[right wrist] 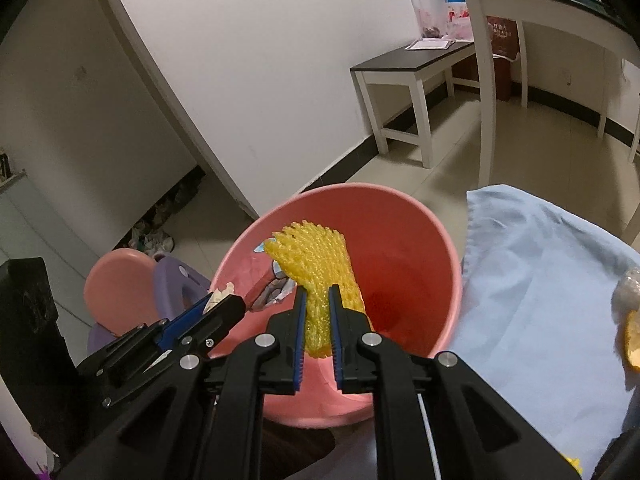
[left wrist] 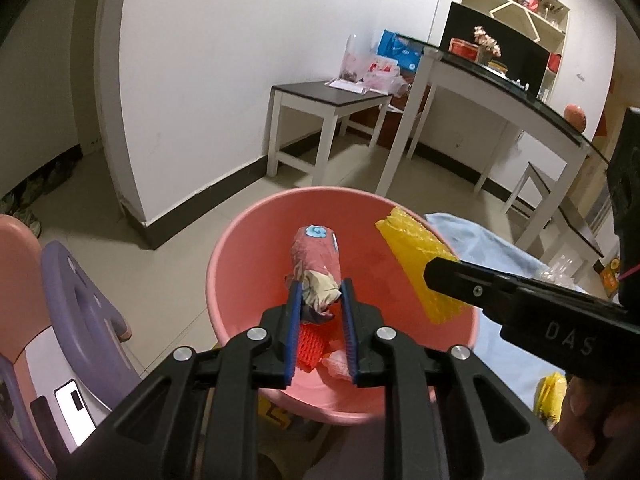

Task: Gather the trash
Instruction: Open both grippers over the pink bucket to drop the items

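Observation:
A pink bucket point(left wrist: 240, 248) stands on the floor below both grippers; it also shows in the right wrist view point(right wrist: 424, 216). My left gripper point(left wrist: 322, 290) is shut on a crumpled red wrapper point(left wrist: 318, 252) and holds it over the bucket's mouth. My right gripper point(right wrist: 318, 294) is shut on a yellow foam net point(right wrist: 316, 256), also above the bucket; the net shows in the left wrist view point(left wrist: 416, 264). An orange foam net point(left wrist: 310, 346) and other scraps lie in the bucket's bottom.
A light blue cloth point(right wrist: 540, 280) covers a surface right of the bucket, with orange peel point(right wrist: 632, 344) on it. Purple and pink plastic stools point(left wrist: 76, 304) stand left. A dark-topped bench point(left wrist: 328, 96) and a glass-topped table point(left wrist: 500, 80) stand by the white wall.

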`<state>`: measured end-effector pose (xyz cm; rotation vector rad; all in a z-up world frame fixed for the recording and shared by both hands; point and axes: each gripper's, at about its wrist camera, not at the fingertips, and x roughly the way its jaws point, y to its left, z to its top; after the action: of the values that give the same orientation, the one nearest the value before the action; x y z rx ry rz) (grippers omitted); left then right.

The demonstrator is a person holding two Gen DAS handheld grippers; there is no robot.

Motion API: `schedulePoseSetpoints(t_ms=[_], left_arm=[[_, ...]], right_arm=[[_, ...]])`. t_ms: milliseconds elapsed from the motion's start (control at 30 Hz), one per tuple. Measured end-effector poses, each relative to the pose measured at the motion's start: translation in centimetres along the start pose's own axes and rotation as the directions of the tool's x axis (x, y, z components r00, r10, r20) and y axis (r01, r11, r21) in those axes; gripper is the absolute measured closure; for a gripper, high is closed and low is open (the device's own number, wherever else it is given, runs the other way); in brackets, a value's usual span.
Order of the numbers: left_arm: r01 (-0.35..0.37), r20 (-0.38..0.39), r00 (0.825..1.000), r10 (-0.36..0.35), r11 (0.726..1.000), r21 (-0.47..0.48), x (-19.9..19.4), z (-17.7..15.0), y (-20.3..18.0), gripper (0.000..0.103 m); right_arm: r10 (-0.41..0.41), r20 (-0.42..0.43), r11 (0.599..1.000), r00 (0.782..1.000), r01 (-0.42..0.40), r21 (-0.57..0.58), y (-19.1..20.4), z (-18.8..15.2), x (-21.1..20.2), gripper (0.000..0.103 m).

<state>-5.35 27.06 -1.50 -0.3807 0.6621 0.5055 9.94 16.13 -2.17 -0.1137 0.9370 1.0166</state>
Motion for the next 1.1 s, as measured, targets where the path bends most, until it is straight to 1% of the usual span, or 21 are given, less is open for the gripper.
schedulePoseSetpoints(t_ms=[133, 167, 267, 400, 433, 533, 633, 767, 867, 967, 1100], left_arm=[[0.001, -0.026, 1.000, -0.002, 1.000, -0.017, 0.9, 0.0, 0.6, 0.081], [0.002, -0.027, 1.000, -0.003, 1.000, -0.020, 1.1, 0.0, 0.7, 0.081], [0.011, -0.031, 0.999, -0.012, 1.000, -0.024, 1.3, -0.1, 0.8, 0.081], [0.019, -0.028, 0.999, -0.020, 1.000, -0.016, 1.3, -0.1, 0.7, 0.079], [0.021, -0.025, 0.999, -0.021, 1.000, -0.012, 1.2, -0.1, 0.6, 0.077], [0.024, -0.017, 1.000, -0.024, 1.000, -0.005, 0.8, -0.1, 0.3, 0.073], [0.033, -0.008, 0.999, -0.033, 0.999, -0.003, 0.1, 0.0, 0.1, 0.073], [0.055, 0.011, 0.998, -0.055, 0.998, 0.007, -1.3, 0.2, -0.7, 0.073], [0.083, 0.028, 0.996, -0.083, 0.996, 0.016, -2.6, 0.3, -1.7, 0.073], [0.128, 0.039, 0.991, -0.129, 0.992, 0.020, -3.8, 0.2, -2.9, 0.073], [0.194, 0.031, 0.980, -0.195, 0.980, 0.036, -5.1, -0.4, -4.8, 0.073]], right_arm=[[-0.001, -0.003, 1.000, 1.000, 0.001, -0.006, 0.1, -0.1, 0.3, 0.082], [-0.001, -0.001, 1.000, 1.000, 0.001, -0.006, 0.1, 0.0, 0.4, 0.075], [-0.001, 0.010, 1.000, 1.000, 0.001, -0.008, 0.0, -0.1, 0.3, 0.064], [0.006, 0.019, 1.000, 1.000, -0.006, -0.014, -0.1, -0.1, 0.1, 0.059], [0.008, 0.020, 1.000, 1.000, -0.007, -0.013, -0.1, -0.1, 0.1, 0.057], [0.009, 0.034, 1.000, 0.999, -0.009, -0.009, -0.3, -0.1, -0.4, 0.056], [0.013, 0.054, 1.000, 0.998, -0.013, -0.004, -0.5, -0.1, -1.6, 0.055], [-0.002, 0.089, 1.000, 0.996, 0.002, -0.005, -0.8, -0.5, -3.9, 0.052], [-0.022, 0.124, 1.000, 0.992, 0.023, -0.002, -1.3, -1.3, -6.2, 0.050], [-0.042, 0.140, 0.999, 0.989, 0.041, 0.009, -1.9, -2.2, -8.2, 0.050], [-0.092, 0.167, 0.996, 0.982, 0.089, 0.026, -3.2, -4.0, -11.4, 0.050]])
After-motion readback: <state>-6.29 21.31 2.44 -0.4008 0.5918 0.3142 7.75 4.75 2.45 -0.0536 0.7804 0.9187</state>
